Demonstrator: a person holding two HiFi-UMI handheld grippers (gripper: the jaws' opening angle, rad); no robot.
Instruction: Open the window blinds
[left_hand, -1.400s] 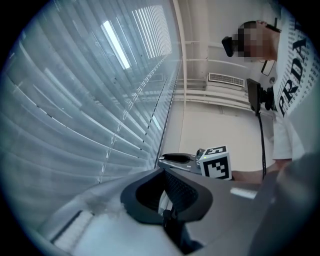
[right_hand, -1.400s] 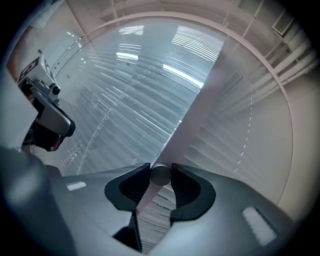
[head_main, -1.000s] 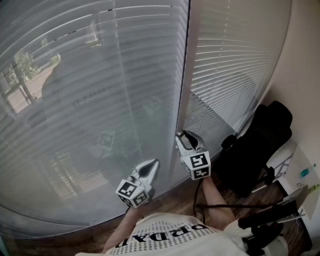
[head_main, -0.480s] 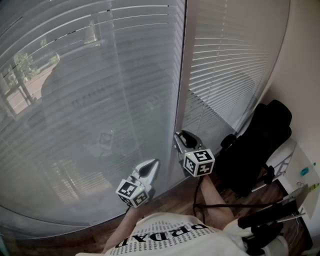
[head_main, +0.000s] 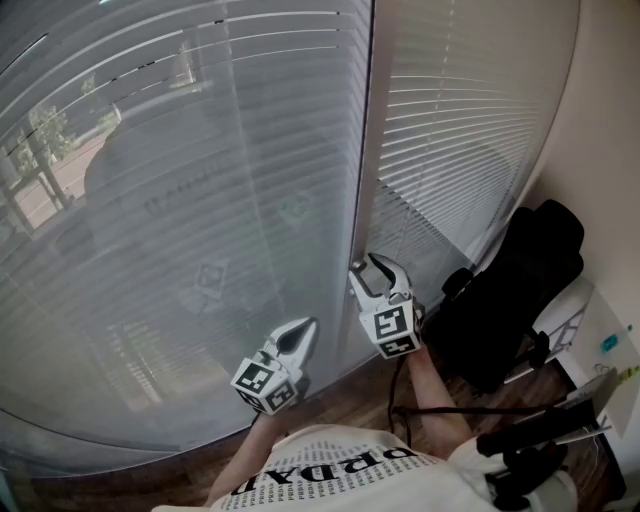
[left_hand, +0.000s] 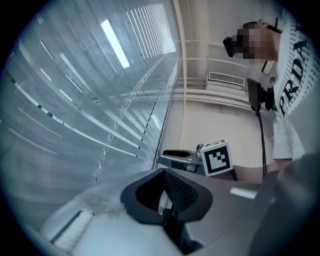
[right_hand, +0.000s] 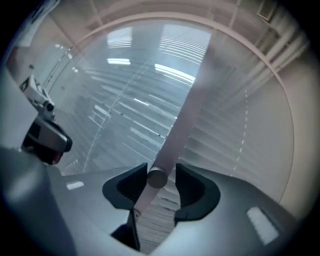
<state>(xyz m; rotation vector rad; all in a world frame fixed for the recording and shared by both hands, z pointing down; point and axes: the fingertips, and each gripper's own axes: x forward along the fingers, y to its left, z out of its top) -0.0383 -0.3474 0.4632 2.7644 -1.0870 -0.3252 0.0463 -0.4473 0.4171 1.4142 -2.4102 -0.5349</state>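
One slim, pale, smooth round tilt wand (right_hand: 176, 131) hangs upright between the jaws of your right gripper (right_hand: 162, 184), which have just been opening and stand wide, seemingly clear of it. The white slatted window blinds (head_main: 200, 200) lie just beyond. Your left gripper (head_main: 298, 338), to its left, looks closed and empty.

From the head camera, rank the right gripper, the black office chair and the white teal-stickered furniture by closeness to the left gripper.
From the left gripper:
1. Right gripper, just right, jaws just opened round the pale wand.
2. Black office chair, further right.
3. White teal-stickered furniture, far right edge.
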